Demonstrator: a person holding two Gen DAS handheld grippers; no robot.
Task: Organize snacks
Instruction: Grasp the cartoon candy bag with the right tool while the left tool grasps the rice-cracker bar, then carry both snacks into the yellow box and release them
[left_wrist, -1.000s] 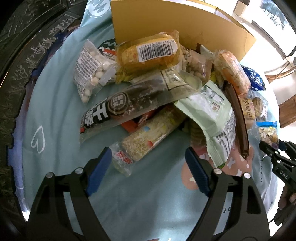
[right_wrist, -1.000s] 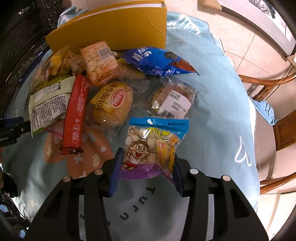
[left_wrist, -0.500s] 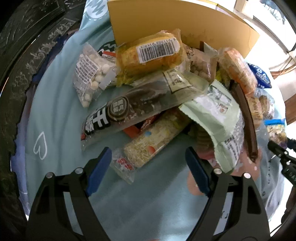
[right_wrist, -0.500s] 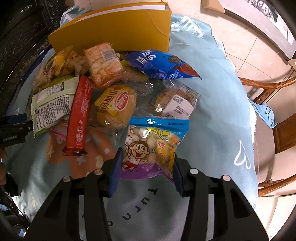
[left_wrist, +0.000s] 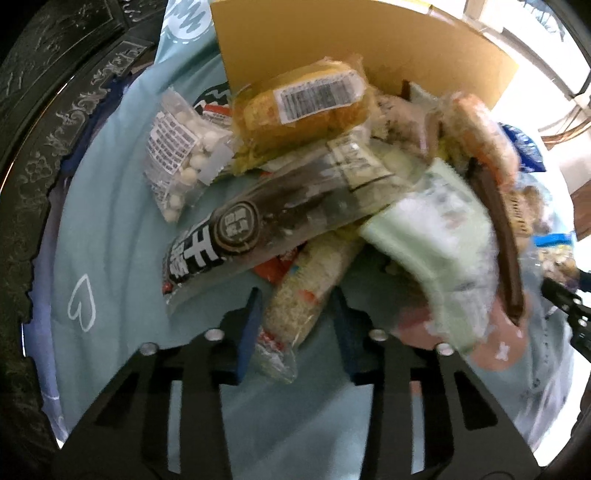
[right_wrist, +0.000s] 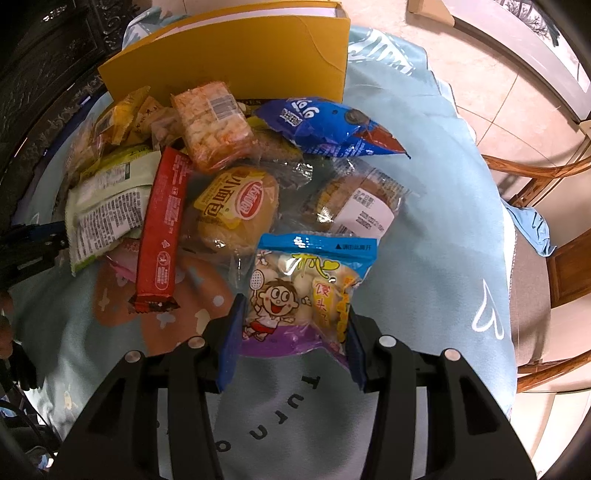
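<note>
L gripper (left_wrist: 297, 321): jaws narrowed around the near end of the rice-cracker pack (left_wrist: 306, 295); pads at or very close to the wrapper, so grasp looks made or nearly made. Pack lies on the tablecloth (left_wrist: 110, 236) w/ its far end tucked under the long dark pack (left_wrist: 273, 221) and touching the pale green pouch (left_wrist: 439, 236).

R gripper (right_wrist: 291, 343): clenched on the lower part of the cartoon snack bag (right_wrist: 306, 291), pads against both side edges. Bag sits at the near edge of the pile, just beside the bun pack (right_wrist: 236, 210) and the red bar (right_wrist: 162, 229). Yellow box (right_wrist: 240, 62) stands behind the pile, approx. the likely drop-off.

Risks:
- L: pulling the cracker pack out may drag the dark pack and green pouch w/ it, since they overlap its far end. Grip is on the crimped end; thin film could slip.
- R: bag is soft and air-filled; hard squeeze could crush contents or let it squirt fwd.
- Both arms heading to the box together could collide.

Change vs. 1.0 s and 0.5 s ago: L jaws were wide apart, short of the pack; now closed in around it, view blurred by motion. R grip on the bag unchanged.
</note>
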